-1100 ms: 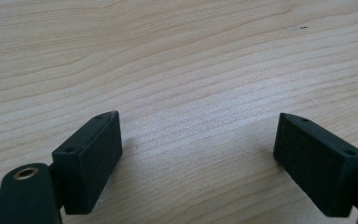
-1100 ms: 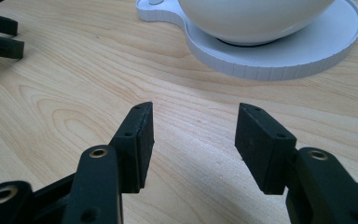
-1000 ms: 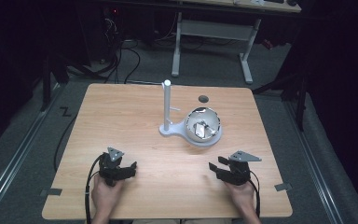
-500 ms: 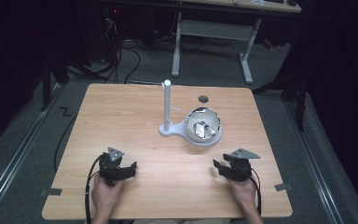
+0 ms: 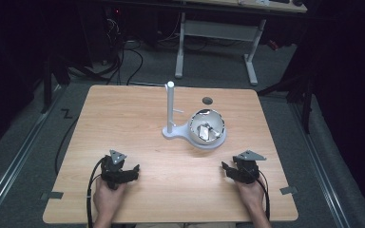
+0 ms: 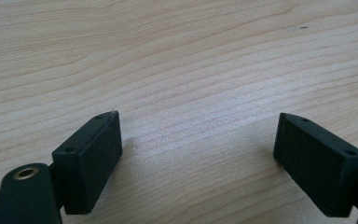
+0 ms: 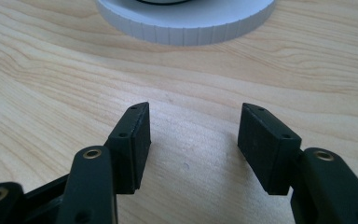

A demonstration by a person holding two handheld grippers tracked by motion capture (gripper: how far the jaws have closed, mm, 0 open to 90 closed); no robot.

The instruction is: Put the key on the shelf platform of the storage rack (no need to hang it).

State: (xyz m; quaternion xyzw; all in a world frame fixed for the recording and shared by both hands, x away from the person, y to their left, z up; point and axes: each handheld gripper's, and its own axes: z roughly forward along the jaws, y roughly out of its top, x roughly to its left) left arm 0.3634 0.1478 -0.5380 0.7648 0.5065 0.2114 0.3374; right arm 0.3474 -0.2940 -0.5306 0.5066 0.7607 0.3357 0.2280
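On the wooden table [image 5: 138, 118], both tongs rest spread, dark room around.

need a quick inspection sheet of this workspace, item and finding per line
surface: wooden table, bare between the grippers
job's things: white stand with upright post; shiny bowl on its round base
clutter: small dark disc behind the bowl
grippers: left gripper open, empty; right gripper open, empty, facing the stand's base
cables: black cable trails from the left gripper; more on the floor behind
surroundings: dark room, white desk frame behind
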